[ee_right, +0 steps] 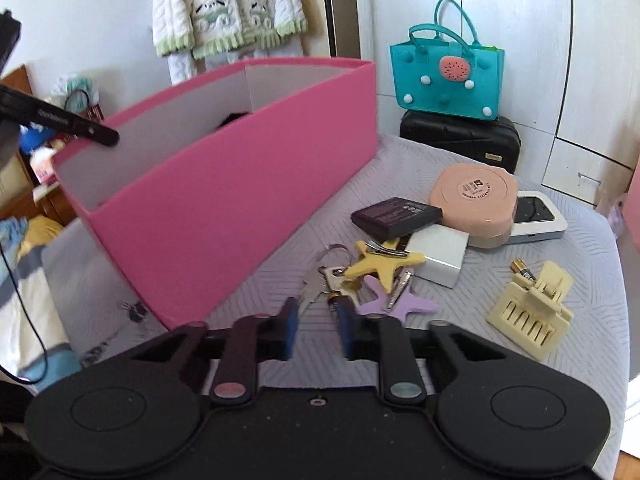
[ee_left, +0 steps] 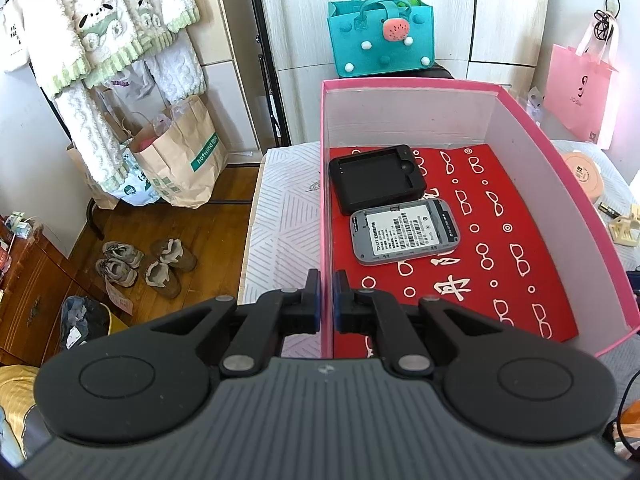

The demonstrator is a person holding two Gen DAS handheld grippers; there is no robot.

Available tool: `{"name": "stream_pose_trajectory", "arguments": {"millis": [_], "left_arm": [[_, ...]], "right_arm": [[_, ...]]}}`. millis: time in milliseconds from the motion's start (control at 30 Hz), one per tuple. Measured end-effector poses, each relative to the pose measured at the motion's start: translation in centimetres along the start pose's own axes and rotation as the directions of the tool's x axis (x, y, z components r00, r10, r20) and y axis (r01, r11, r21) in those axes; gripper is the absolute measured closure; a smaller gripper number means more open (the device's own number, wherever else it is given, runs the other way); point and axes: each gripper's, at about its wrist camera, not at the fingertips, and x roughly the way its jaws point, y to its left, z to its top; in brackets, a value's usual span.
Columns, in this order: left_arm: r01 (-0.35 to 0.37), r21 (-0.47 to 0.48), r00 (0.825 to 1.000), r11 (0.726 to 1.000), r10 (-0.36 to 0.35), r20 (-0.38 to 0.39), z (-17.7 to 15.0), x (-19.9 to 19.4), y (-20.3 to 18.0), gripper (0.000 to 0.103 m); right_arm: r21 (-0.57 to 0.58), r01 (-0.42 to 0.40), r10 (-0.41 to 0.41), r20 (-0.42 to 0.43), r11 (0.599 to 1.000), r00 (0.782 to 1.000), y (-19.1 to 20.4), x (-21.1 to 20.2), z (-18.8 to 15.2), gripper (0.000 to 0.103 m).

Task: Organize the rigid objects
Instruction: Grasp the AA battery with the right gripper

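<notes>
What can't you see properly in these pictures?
- Right wrist view: the tall pink cardboard box hides its contents behind its wall.
- Right wrist view: the silver keys are partly hidden by the right hand-held gripper, so grip is unclear.
- Left wrist view: the cream plastic clip is cut off by the edge.

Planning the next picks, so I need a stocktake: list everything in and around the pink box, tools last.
pink box: 1, pink, white inside, on bed cover
black case: 1, black, in box, far left
grey device: 1, grey, in box, nearer than case
keys: 1 bunch, silver, beside box
star pieces: 2, yellow, purple, by keys
black pack: 1, black, behind stars
white block: 1, white, right of stars
round case: 1, pink, behind block
hair claw: 1, cream, far right
left tool: 1, black, shut on box wall
right tool: 1, black, tips at keys, grip unclear
</notes>
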Motion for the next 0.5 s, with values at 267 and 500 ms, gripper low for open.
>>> {"name": "stream_pose_trajectory", "arguments": {"millis": [267, 500], "left_arm": [[0.006, -0.005, 1.0, 1.0, -0.006, -0.002, -0.03, 0.14, -0.07, 0.097], [0.007, -0.004, 1.0, 1.0, -0.007, -0.002, -0.03, 0.2, -0.1, 0.097]], "right_arm": [[-0.058, 0.055, -0.057, -0.028, 0.997, 0.998, 0.35, 0.94, -0.37, 0.081], [-0.013, 0.062, -0.063, -0.066, 0.998, 0.996, 0.58, 0.67, 0.03, 0.091]]}}
